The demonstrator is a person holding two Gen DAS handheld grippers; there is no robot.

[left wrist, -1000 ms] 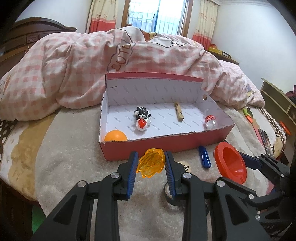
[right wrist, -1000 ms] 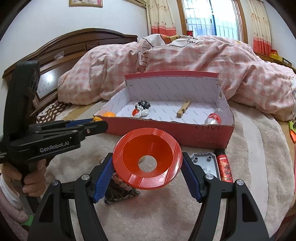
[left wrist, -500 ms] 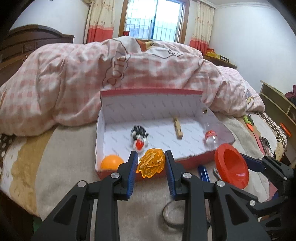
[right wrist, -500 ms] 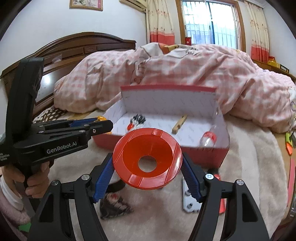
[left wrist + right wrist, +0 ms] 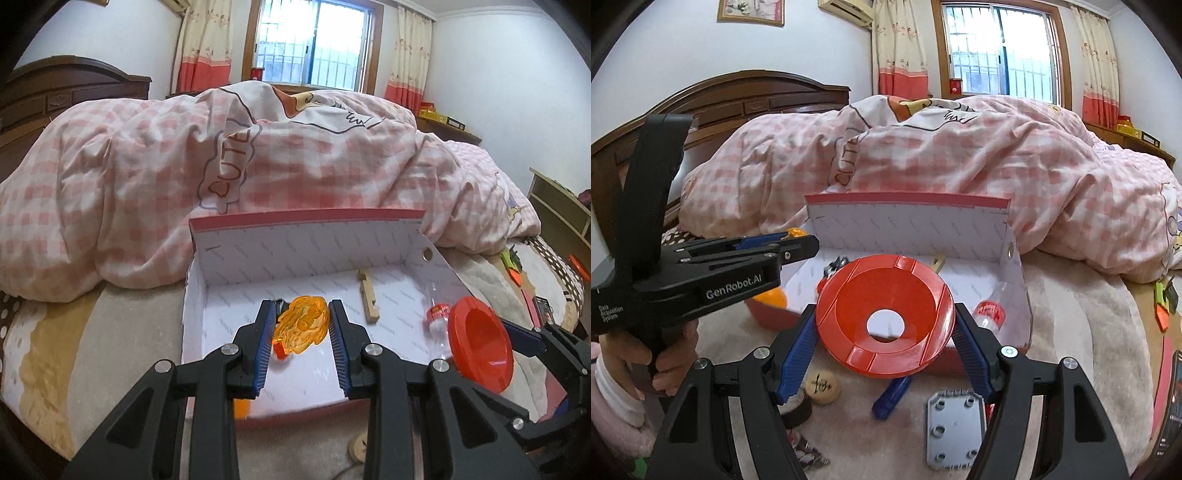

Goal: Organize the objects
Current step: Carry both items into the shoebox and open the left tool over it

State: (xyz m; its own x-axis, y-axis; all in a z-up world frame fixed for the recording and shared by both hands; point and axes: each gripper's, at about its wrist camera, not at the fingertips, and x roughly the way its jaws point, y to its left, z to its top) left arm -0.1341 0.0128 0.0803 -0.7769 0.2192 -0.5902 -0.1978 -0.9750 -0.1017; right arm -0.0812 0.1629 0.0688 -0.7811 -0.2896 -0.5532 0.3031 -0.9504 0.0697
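My left gripper (image 5: 303, 325) is shut on a translucent orange flame-shaped toy (image 5: 304, 326) and holds it above the inside of the red shoebox (image 5: 306, 216). My right gripper (image 5: 884, 321) is shut on a red funnel-shaped dish (image 5: 884, 319), held just before the box's front wall (image 5: 953, 363). The dish also shows in the left wrist view (image 5: 480, 345). In the box lie a wooden piece (image 5: 367, 299), a small bottle with a red label (image 5: 437, 319), an orange ball (image 5: 772, 297) and a black-and-white figure (image 5: 834, 266), partly hidden.
On the beige blanket before the box lie a blue pen-like piece (image 5: 892, 397), a grey plate with holes (image 5: 955, 424), a round wooden token (image 5: 822, 386) and a tape roll (image 5: 798, 406). A pink checked duvet (image 5: 258, 155) rises behind the box.
Both grippers have risen and moved forward toward the box. The orange toy has gone from in front of the box to above its inside. The red dish has come up to the front wall.
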